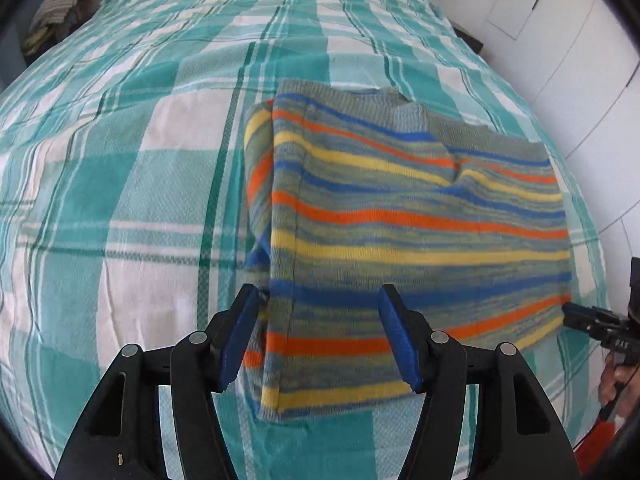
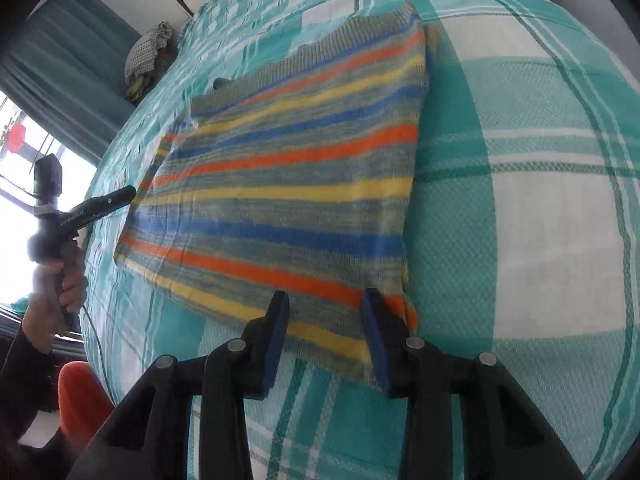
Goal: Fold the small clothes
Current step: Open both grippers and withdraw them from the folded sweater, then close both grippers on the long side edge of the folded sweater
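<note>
A small knit sweater (image 1: 400, 216) with orange, yellow, blue and grey stripes lies flat on the bed, sleeves folded in. It also shows in the right wrist view (image 2: 288, 184). My left gripper (image 1: 320, 300) is open, its blue-padded jaws spread over the sweater's near hem corner. My right gripper (image 2: 324, 308) is open too, jaws spread over the other hem corner. The right gripper shows at the right edge of the left wrist view (image 1: 576, 314), its tip at the sweater's edge. The left gripper shows in the right wrist view (image 2: 120, 196), held by a hand.
The bed carries a teal and white checked cover (image 1: 140, 168). A pile of cloth (image 2: 150, 52) sits at the bed's far side near a teal curtain (image 2: 60, 76). White cupboard doors (image 1: 560, 40) stand beside the bed.
</note>
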`<state>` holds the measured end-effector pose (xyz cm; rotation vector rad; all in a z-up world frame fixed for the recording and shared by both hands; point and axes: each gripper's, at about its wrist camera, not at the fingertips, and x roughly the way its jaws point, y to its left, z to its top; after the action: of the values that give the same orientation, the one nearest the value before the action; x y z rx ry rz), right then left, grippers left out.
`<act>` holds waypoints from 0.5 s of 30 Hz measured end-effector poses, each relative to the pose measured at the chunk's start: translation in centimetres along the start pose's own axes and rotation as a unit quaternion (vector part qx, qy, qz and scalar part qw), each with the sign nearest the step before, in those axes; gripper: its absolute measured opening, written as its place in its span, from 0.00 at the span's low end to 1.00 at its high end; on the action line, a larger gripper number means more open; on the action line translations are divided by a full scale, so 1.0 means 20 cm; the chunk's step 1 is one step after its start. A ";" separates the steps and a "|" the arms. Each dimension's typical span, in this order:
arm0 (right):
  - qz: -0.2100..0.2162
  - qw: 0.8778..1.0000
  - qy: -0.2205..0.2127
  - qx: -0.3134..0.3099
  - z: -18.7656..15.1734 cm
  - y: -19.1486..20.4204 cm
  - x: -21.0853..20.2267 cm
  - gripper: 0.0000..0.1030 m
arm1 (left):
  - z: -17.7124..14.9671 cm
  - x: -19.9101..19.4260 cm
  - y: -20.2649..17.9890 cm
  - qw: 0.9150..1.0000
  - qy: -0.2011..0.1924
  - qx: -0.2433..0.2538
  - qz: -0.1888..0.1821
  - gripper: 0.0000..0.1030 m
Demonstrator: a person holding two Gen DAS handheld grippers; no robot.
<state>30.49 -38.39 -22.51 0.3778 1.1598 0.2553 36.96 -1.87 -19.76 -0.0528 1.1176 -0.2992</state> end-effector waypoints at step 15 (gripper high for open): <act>-0.017 0.999 -0.032 0.035 -0.33 -0.02 -0.27 0.57 | -0.45 -0.19 -0.69 0.982 -0.041 0.182 -0.022 0.77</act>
<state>22.39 -39.71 -20.47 0.4249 1.1131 0.1725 24.49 -13.03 -17.77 0.2339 0.9669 -0.5323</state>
